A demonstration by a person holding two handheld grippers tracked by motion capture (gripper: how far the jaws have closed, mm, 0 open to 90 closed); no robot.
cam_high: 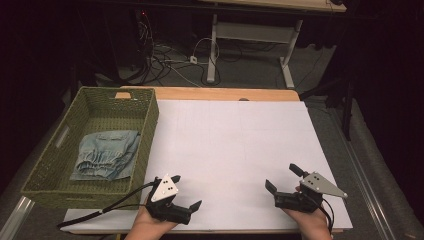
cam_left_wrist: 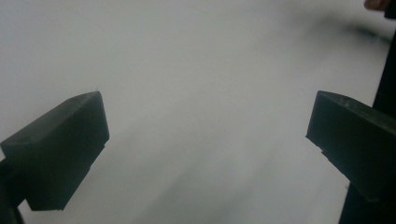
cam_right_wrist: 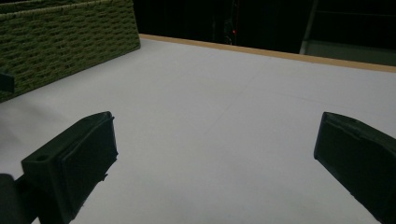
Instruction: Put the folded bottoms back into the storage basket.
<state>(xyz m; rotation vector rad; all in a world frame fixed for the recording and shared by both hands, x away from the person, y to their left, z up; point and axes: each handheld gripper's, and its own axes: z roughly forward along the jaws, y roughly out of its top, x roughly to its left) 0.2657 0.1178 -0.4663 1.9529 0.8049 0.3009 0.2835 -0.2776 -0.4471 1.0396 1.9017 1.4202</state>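
Left gripper jaws spread wide, right gripper jaws spread, both held low

Spread fingers, white sheet, green basket

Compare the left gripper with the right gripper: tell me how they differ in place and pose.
The left gripper sits near the green woven basket, jaws pointing rightward across the white sheet; the right gripper sits toward the sheet's right edge, jaws pointing up-left. Both are open, empty and hand-held at the near edge.
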